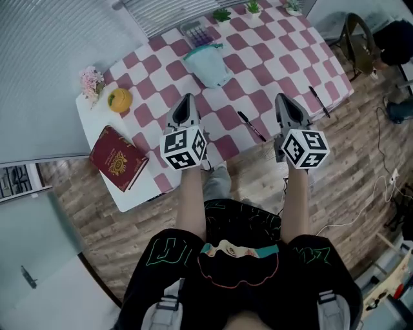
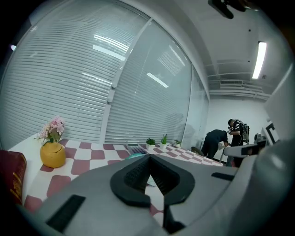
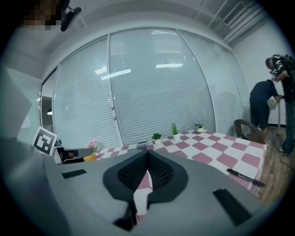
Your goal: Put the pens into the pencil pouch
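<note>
Near pen (image 1: 251, 126) and right pen (image 1: 319, 101) lie untouched along the table's (image 1: 271, 45) near edge, pencil pouch (image 1: 208, 64) farther in; left gripper (image 1: 186, 98) and right gripper (image 1: 282, 98) hover there, jaws pressed together and empty, judged the approach step, next needing jaws spread over a pen.

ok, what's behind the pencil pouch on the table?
A grey keyed device, likely a calculator, lies just beyond the pencil pouch. Three small potted plants stand farther back. Whatever is under or inside the pouch is covered.
</note>
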